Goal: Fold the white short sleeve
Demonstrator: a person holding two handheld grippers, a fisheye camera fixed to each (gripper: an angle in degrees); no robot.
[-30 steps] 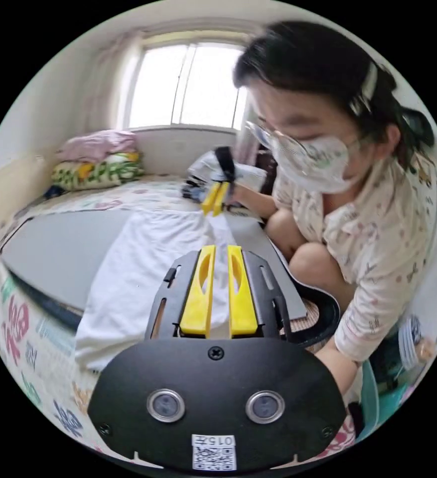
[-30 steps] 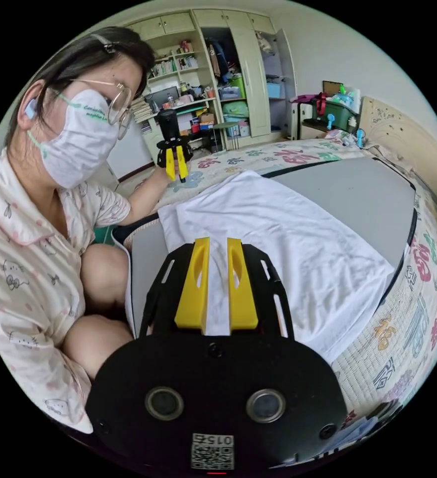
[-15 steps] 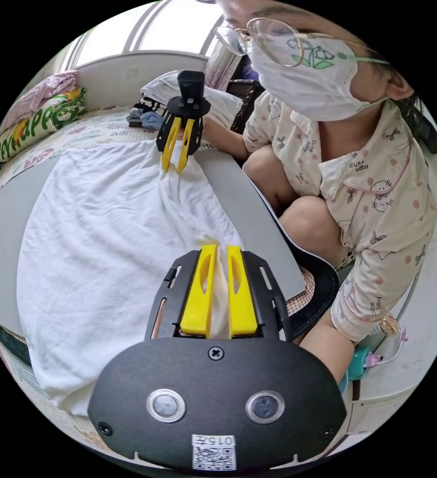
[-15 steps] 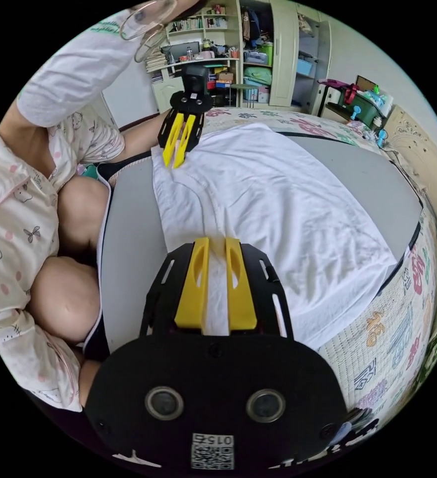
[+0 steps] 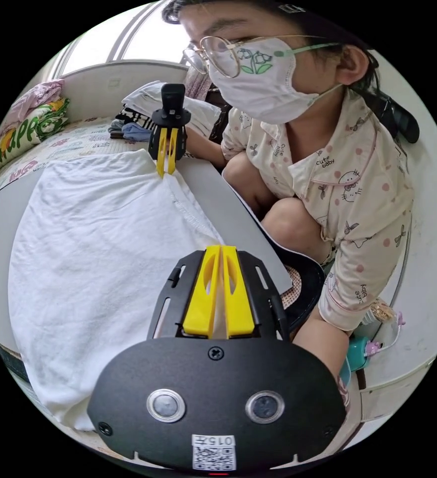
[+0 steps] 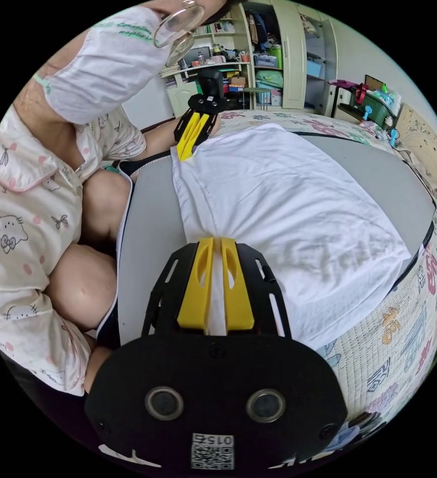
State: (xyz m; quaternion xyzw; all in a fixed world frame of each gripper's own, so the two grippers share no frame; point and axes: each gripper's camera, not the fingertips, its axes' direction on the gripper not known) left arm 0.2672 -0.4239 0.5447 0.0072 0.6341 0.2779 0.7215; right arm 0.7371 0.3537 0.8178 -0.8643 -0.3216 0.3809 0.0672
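Note:
The white short sleeve shirt [image 5: 93,239] [image 6: 288,209] lies spread on a grey board [image 5: 213,184] [image 6: 148,229]. My left gripper [image 5: 220,249] is shut on the near edge of the shirt, white cloth pinched between its yellow jaws. My right gripper [image 6: 217,243] is shut on the same hemmed edge at its other end. Each gripper shows in the other's view: the right gripper [image 5: 165,172] at the shirt's far corner, the left gripper [image 6: 182,156] likewise. The hem [image 5: 191,214] runs straight between them along the board's side nearest the person.
A person in patterned pyjamas [image 5: 348,199] crouches beside the board. The board rests on a patterned bed mat [image 6: 402,338]. Folded clothes [image 5: 138,107] and pillows [image 5: 24,124] lie by the window. Shelves and wardrobes [image 6: 258,55] stand across the room.
Both grippers came down onto the shirt's near edge and closed on it. The bunched ridge of cloth between them half a second ago now lies pulled flat and straight.

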